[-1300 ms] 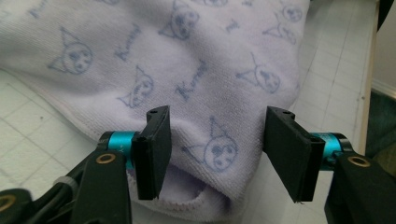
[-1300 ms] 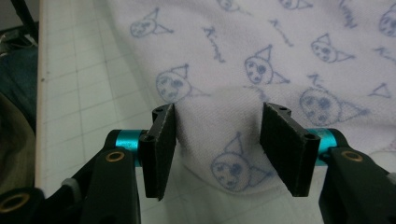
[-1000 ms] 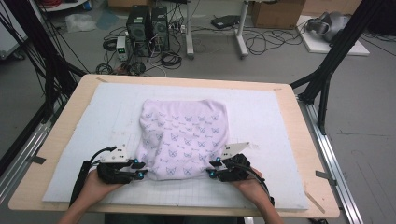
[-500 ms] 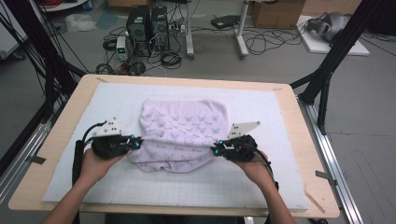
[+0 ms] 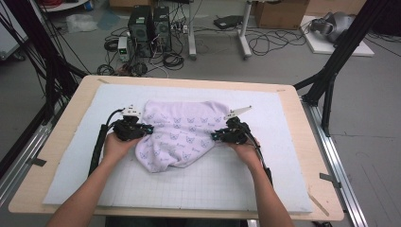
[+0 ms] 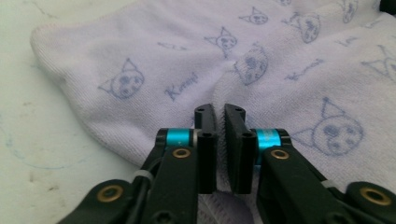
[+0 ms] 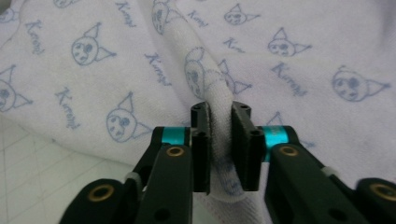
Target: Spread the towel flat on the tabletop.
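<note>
A white towel printed with blue cat faces lies bunched on the white grid mat. My left gripper is at the towel's left side and my right gripper at its right side. Each one pinches a fold of cloth. In the left gripper view the jaws stand almost together, with a pucker of towel running into their tips. In the right gripper view a thick roll of towel sits squeezed between the pads. Both pairs of jaws have just been opening slightly, with cloth still between them.
The mat covers a wooden table with bare margins at its left and right. Black frame posts stand at the table's right corner. Computer towers and cables lie on the floor beyond the far edge.
Both hands moved away from the person, carrying the towel's near edge toward the far side. The towel's near part now sags in a lobe between the grippers.
</note>
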The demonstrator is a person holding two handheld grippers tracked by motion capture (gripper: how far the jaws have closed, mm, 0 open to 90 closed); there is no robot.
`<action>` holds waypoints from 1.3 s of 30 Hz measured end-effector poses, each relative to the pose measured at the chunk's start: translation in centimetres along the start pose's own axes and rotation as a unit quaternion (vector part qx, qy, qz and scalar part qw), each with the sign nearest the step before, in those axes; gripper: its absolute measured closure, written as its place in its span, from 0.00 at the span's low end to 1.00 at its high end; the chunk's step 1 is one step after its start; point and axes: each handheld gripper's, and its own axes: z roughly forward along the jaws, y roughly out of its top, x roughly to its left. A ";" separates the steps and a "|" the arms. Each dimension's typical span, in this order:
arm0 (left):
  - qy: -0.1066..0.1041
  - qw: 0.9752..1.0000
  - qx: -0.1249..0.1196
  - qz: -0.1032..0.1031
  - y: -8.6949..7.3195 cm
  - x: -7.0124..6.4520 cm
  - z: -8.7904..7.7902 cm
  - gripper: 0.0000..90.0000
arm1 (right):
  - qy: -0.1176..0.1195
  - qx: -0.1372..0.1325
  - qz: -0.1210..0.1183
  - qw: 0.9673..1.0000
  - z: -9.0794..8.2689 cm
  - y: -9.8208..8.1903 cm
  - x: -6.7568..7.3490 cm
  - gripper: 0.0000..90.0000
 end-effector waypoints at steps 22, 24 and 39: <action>-0.049 0.996 -0.064 0.034 -4.2 -5.2 -7.5 0.57 | 0.035 -0.046 -0.099 0.993 -1.5 -1.4 8.7 0.61; -0.063 0.996 -0.046 0.045 -4.4 -5.8 -6.9 0.57 | 0.043 -0.026 -0.092 0.994 -0.4 -1.7 8.8 0.61; -0.072 0.995 0.018 0.066 -5.7 -6.2 -3.7 0.97 | 0.028 0.002 -0.112 0.993 3.4 -1.4 9.8 0.96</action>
